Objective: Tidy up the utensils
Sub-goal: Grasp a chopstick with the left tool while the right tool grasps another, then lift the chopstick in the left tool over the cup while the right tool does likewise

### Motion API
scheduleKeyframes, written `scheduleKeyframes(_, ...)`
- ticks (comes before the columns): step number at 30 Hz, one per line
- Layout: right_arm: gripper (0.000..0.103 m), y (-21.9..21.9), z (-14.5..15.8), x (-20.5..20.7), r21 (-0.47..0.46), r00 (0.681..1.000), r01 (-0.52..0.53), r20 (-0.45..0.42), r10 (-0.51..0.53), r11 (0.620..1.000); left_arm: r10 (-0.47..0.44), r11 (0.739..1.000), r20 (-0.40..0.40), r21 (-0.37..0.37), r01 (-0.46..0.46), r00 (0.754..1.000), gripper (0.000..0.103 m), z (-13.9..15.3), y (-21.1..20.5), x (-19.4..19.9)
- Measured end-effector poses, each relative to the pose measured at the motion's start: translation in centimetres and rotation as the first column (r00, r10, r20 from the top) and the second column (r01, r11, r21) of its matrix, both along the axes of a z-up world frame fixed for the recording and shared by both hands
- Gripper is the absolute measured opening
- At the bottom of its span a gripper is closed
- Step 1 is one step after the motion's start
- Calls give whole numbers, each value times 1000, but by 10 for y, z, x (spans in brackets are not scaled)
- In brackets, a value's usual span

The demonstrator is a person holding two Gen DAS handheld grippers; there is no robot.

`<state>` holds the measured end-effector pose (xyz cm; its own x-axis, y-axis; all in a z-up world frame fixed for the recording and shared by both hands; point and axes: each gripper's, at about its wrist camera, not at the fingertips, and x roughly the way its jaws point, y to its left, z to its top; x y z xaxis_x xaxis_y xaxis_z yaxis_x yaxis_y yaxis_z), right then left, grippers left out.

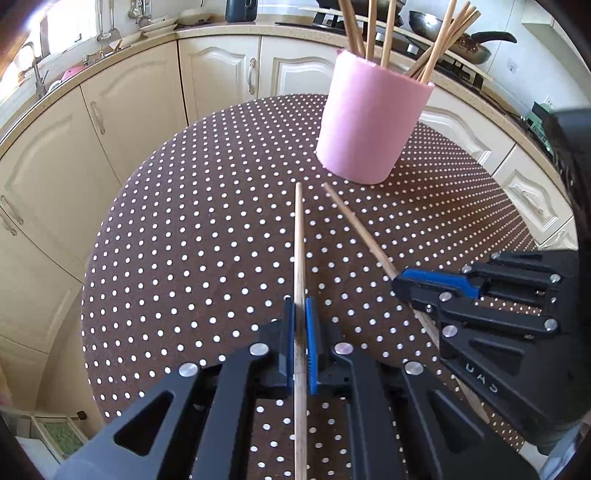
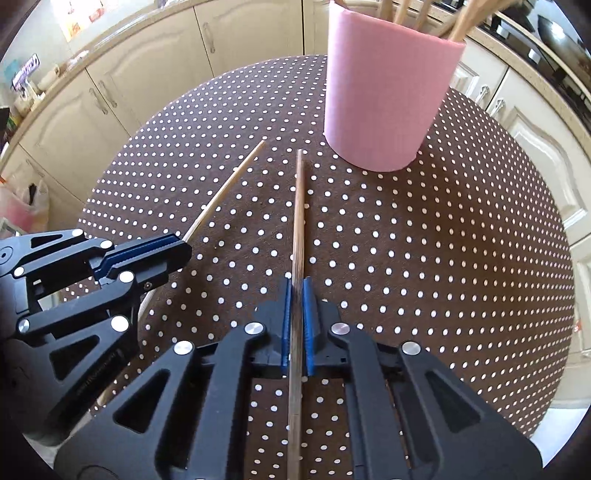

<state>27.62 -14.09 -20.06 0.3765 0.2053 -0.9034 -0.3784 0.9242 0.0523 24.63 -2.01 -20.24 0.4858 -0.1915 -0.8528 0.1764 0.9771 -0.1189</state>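
Note:
A pink cylindrical holder [image 1: 369, 118] stands on the brown polka-dot table [image 1: 207, 236], with several wooden chopsticks [image 1: 439, 44] upright in it. My left gripper [image 1: 300, 306] is shut on one wooden chopstick [image 1: 298, 236] that points toward the holder. My right gripper [image 1: 400, 286] comes in from the right, shut on a second chopstick [image 1: 354, 225]. In the right wrist view, my right gripper [image 2: 296, 291] is shut on its chopstick [image 2: 298, 206], whose tip lies near the holder [image 2: 388, 92]. My left gripper [image 2: 183, 251] holds the other chopstick [image 2: 229, 192] at left.
Cream kitchen cabinets [image 1: 129, 107] and a countertop curve around behind the table. A stove with a dark pan [image 1: 461, 33] is behind the holder. The table's edge [image 2: 554, 332] curves at the right.

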Motion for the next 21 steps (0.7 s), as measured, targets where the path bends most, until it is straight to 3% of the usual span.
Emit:
scheduleKeyframes(11,7,-58,17,-46,208,996,8,89,-27,978,-62,997,56,-43,64,997,6,17,-16,-17)
scheduleKeyframes(17,6,-98,50,-67,356,967,25,229,-113,934,-95,987,206,-107,119,974,6,50,-33,-33)
scheduleKeyframes(21,6,-100,80,-89,428,929,-19,342,-143,904,-69,991,327,-83,101,943,6,75,-44,-45)
